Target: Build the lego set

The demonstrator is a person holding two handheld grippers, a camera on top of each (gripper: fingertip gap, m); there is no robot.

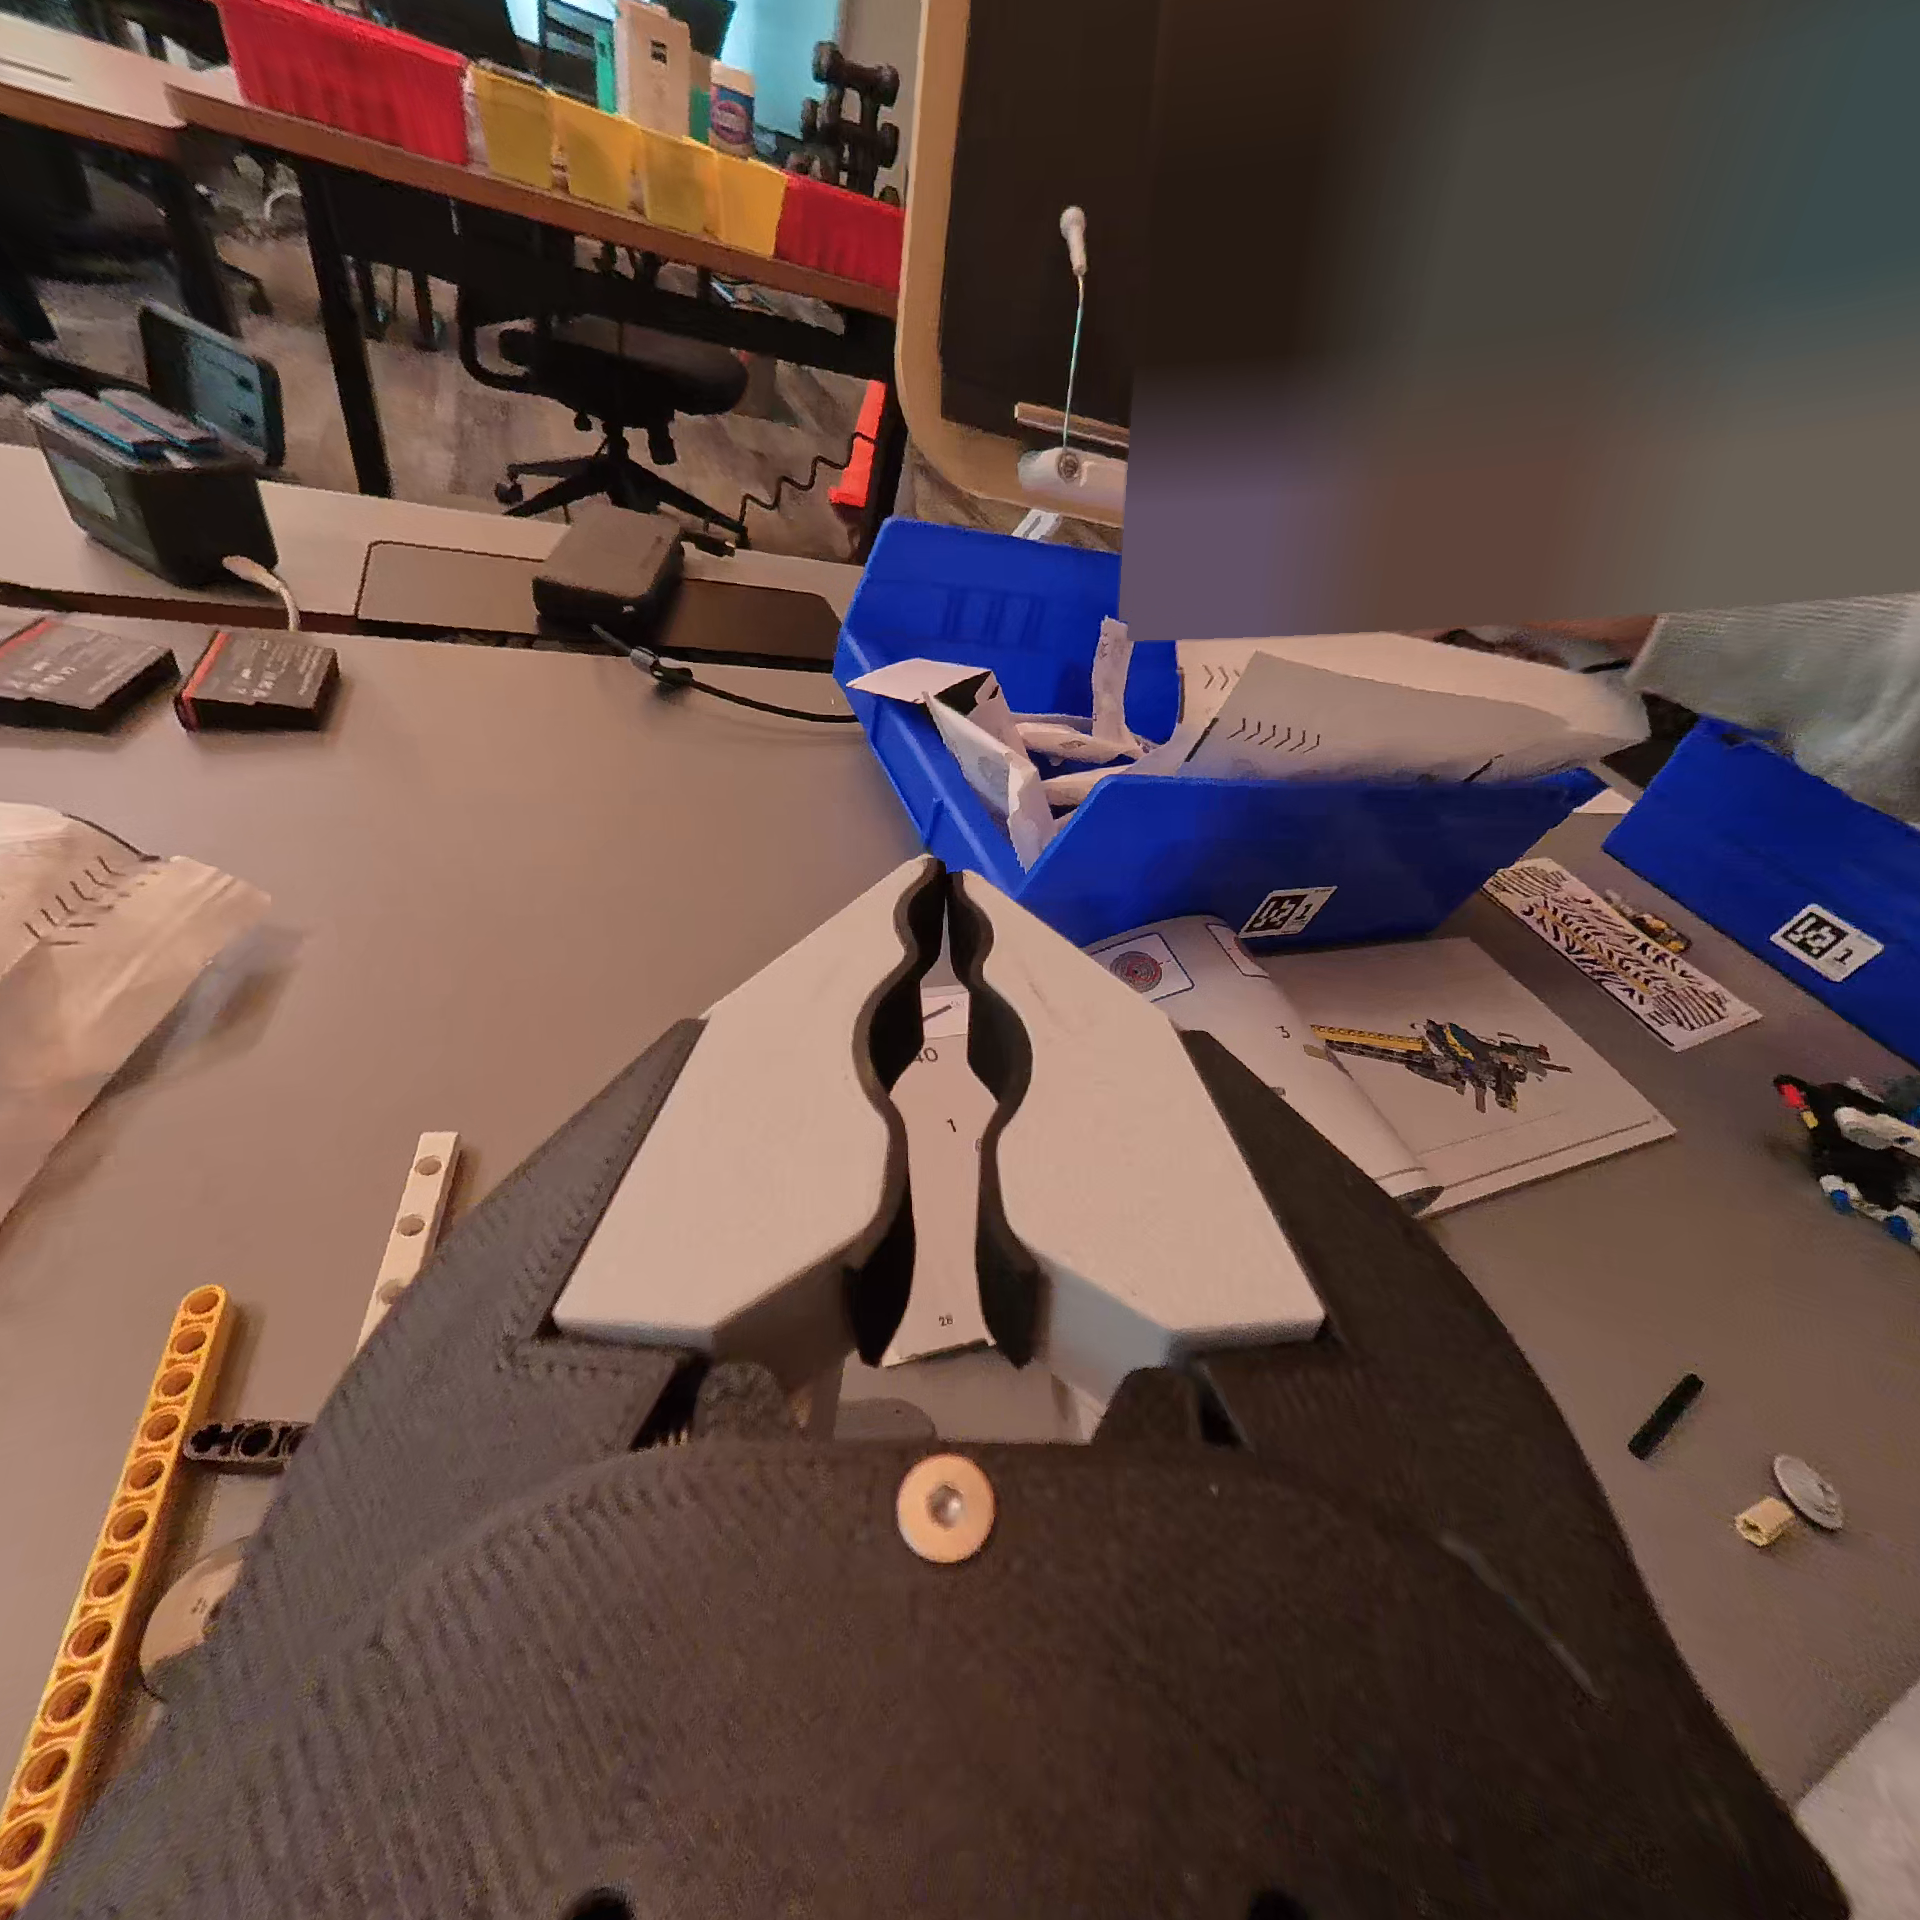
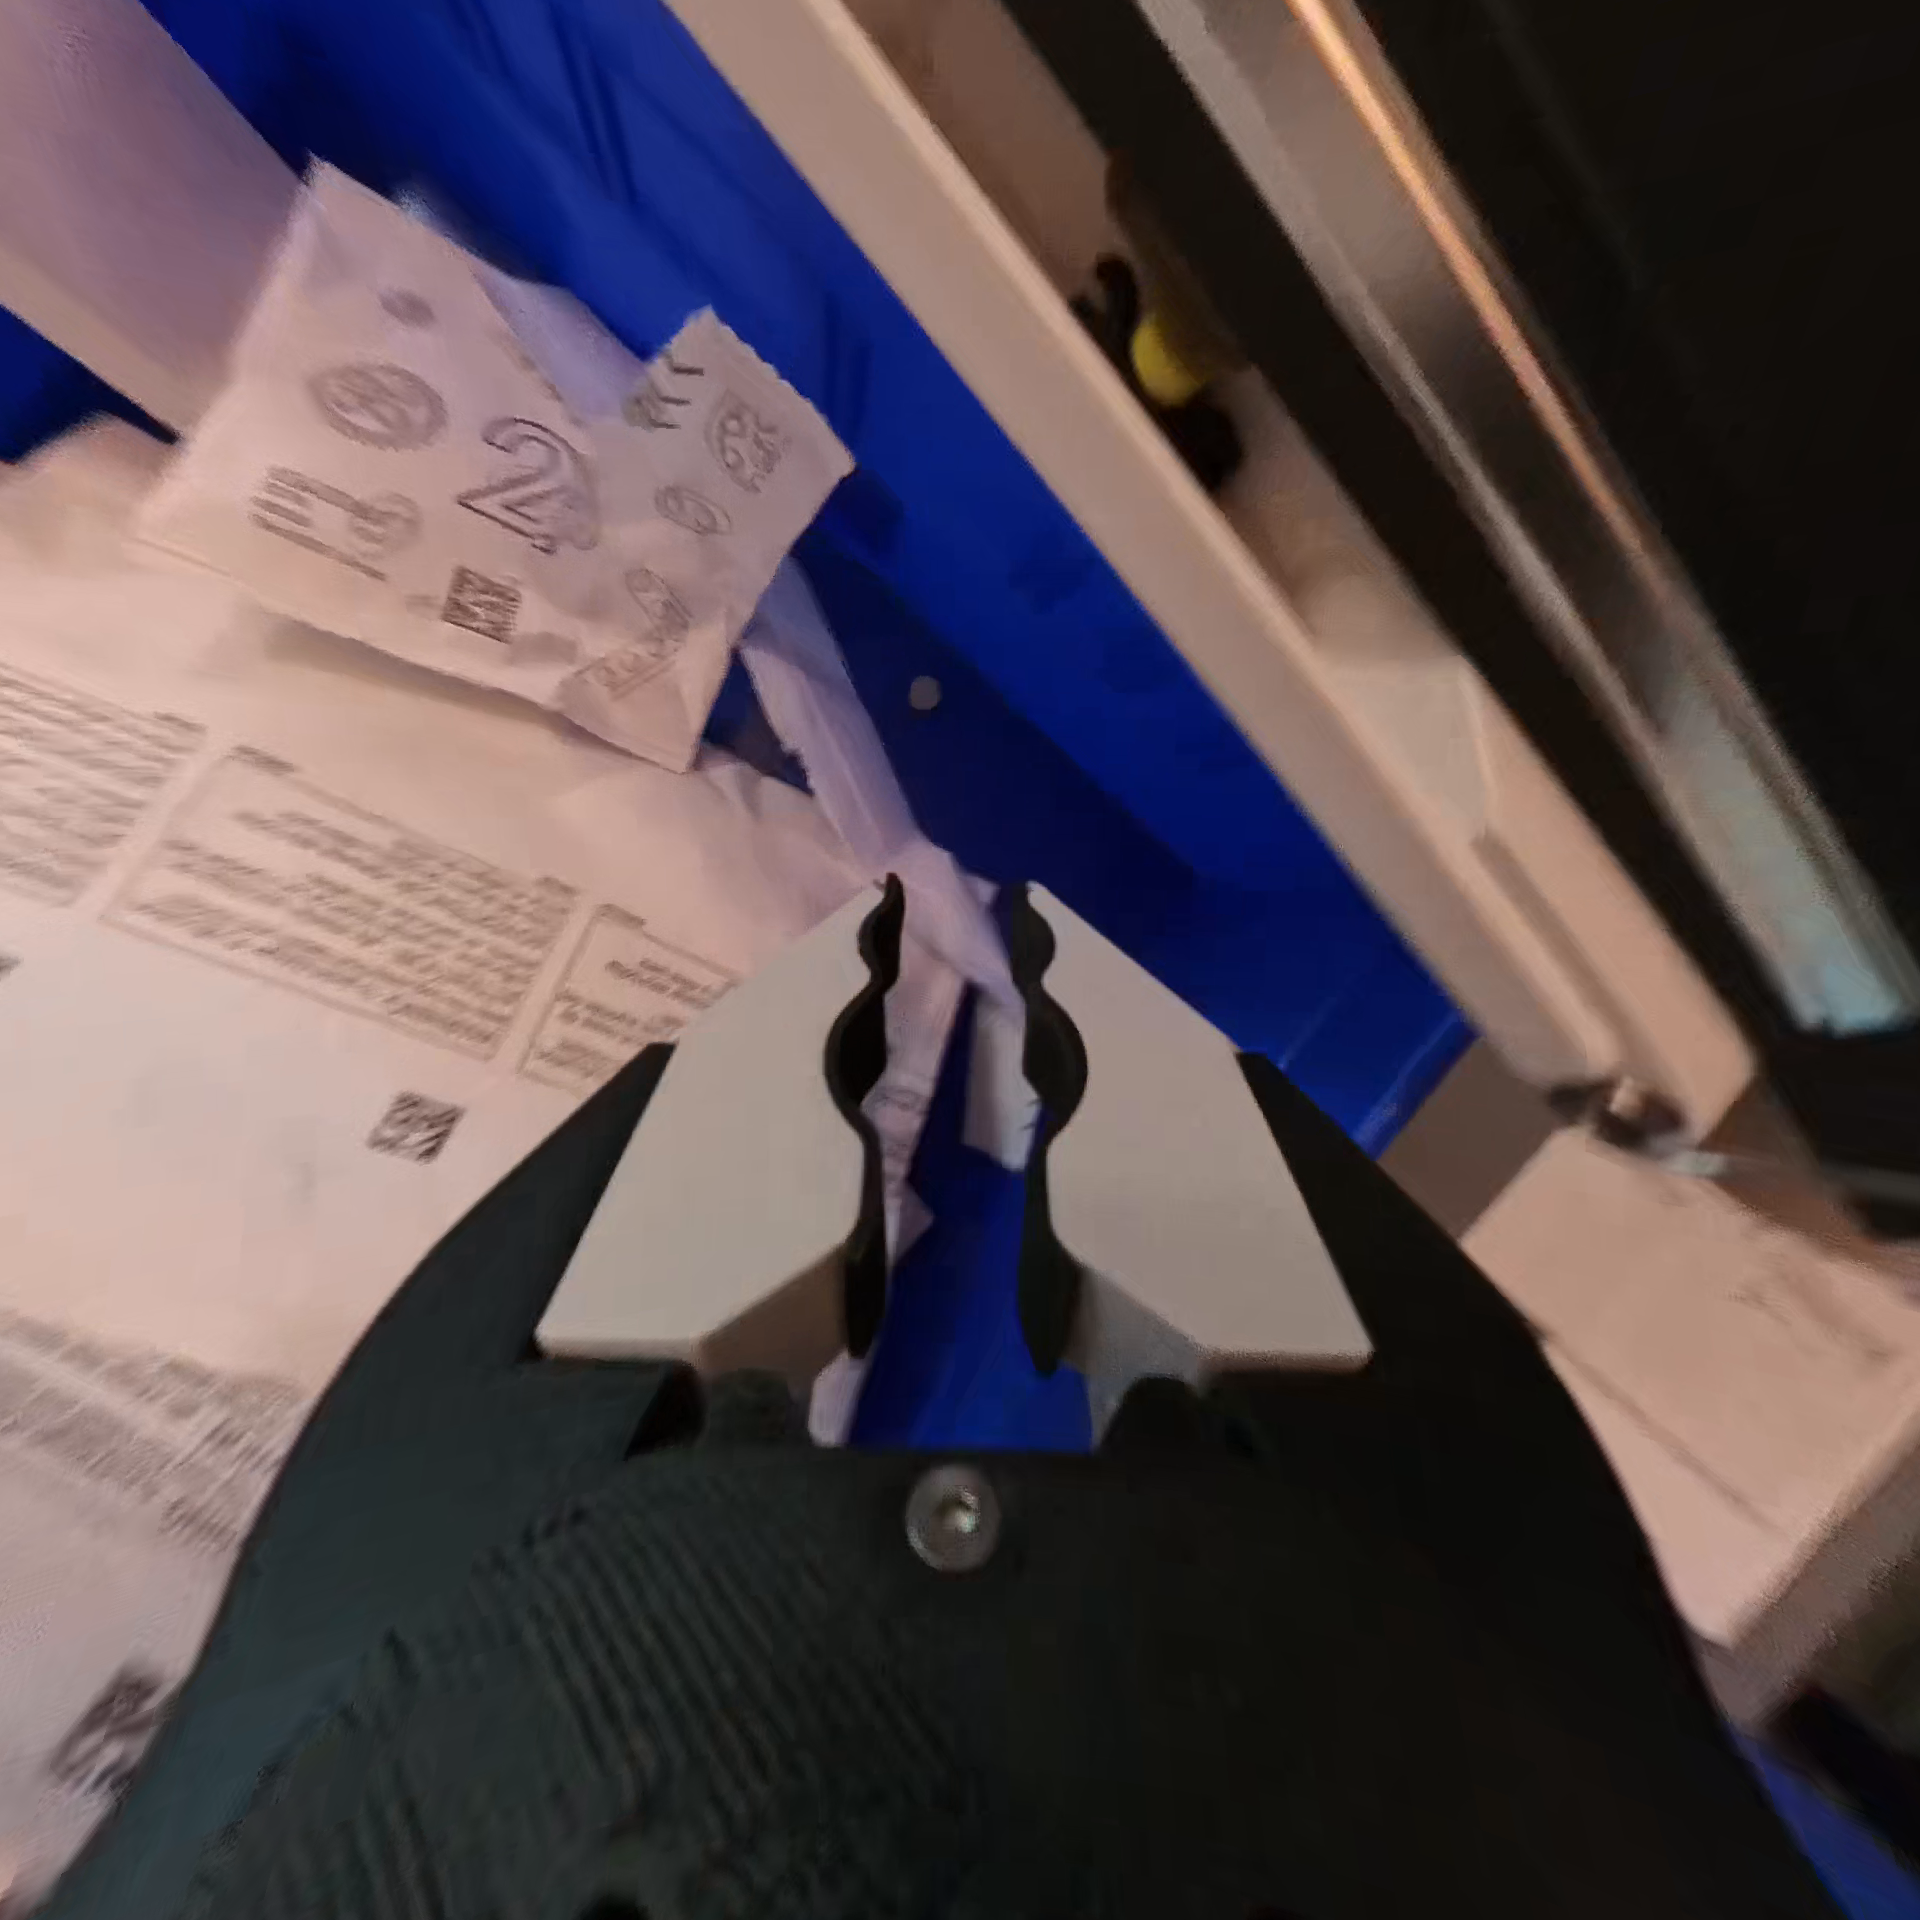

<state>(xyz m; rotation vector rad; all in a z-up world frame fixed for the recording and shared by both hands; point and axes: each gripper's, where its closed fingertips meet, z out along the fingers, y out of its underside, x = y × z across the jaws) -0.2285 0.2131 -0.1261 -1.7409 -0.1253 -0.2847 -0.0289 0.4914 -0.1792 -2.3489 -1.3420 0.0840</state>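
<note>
Your left tool [image 1: 948,883] hangs over the grey worktop [image 1: 540,883] with its tips together and nothing between them; the open manual [image 1: 1455,1070] lies under and just past it. To its left on the worktop lie a yellow beam [image 1: 114,1558], a white beam [image 1: 421,1216] and a small black piece [image 1: 244,1442] — on the other side a black pin [image 1: 1665,1416], a tan piece [image 1: 1763,1523] and a grey disc [image 1: 1808,1492]. The part-built model [image 1: 1860,1153] sits at the right edge, near a sticker sheet [image 1: 1621,951]. Ahead stands a blue bin [image 1: 1247,862] stuffed with white paper bags [image 1: 1351,717], a second blue bin [image 1: 1766,852] beside it, and another paper bag [image 1: 94,966] at the far left. Beyond the worktop the room shows an office chair [image 1: 623,395] and a long table carrying red bins [image 1: 343,73] and yellow bins [image 1: 623,156]. Your right tool [image 2: 961,899] is down in the blue bin [image 2: 1039,623], its fingers a little apart around crumpled white paper [image 2: 935,997] — whether they grip it I cannot tell; a numbered bag [image 2: 499,499] lies ahead to the left.
</note>
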